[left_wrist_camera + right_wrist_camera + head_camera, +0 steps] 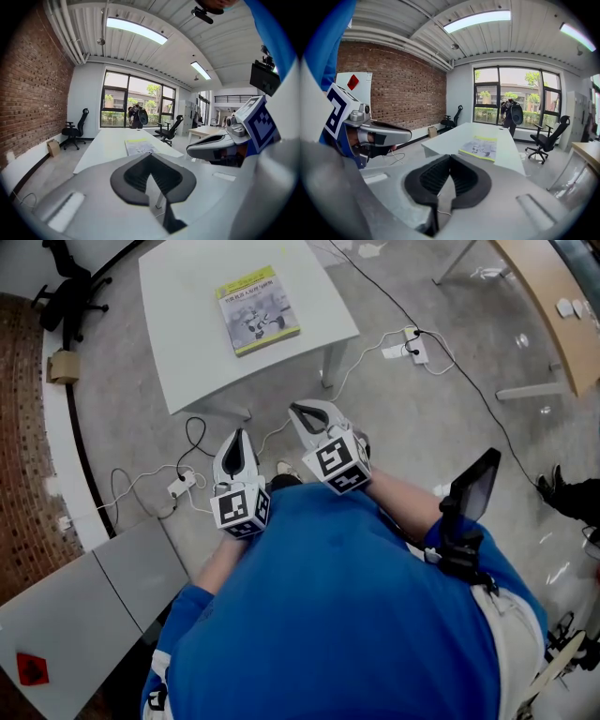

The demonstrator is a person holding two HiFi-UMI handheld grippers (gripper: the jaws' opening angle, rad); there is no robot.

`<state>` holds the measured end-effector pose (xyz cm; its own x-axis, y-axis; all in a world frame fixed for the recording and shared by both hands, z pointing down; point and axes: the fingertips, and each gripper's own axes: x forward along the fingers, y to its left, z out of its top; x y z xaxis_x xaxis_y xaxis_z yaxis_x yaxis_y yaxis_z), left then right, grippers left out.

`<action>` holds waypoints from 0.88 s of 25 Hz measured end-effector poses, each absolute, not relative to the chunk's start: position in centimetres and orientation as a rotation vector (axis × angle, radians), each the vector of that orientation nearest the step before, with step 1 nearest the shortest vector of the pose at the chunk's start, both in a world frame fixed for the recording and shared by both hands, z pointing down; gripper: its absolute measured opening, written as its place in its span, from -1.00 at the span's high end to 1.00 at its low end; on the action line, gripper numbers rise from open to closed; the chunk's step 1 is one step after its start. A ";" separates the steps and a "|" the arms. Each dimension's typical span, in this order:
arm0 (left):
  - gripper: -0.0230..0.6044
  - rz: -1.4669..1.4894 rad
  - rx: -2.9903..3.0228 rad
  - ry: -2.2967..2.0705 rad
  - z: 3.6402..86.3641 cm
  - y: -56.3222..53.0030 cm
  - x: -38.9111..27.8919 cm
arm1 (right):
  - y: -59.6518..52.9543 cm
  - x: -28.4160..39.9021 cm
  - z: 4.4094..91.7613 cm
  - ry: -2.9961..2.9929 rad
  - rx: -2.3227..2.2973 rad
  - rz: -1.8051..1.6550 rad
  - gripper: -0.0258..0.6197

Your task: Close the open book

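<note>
Left tongs (150,155) sitting together, tip to tip, gripping nothing. Right tongs (450,157) likewise closing on nothing. Both hovering mid-frame in the head view over grey concrete floor (450,446). Thin yellow-edged paperback book (258,310) lying flat, cover shut, upper centre on white rectangular tabletop (187,343), well apart from both.

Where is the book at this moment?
Head view, upper left of centre: the book lies flat on the white table, ahead of the person.
</note>
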<state>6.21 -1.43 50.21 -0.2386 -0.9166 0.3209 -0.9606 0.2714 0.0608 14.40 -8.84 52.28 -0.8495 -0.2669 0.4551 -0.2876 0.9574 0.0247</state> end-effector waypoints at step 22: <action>0.91 0.157 1.835 -2.237 48.2 1.6 5.6 | -5.4 14.0 50.5 -2.659 0.513 0.128 0.91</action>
<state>5.57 1.61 48.22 -0.1801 -0.9503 0.2541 -0.9765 0.2038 0.0703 13.95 -5.37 50.49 -0.8402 -0.3347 0.4266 -0.3740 0.9274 -0.0091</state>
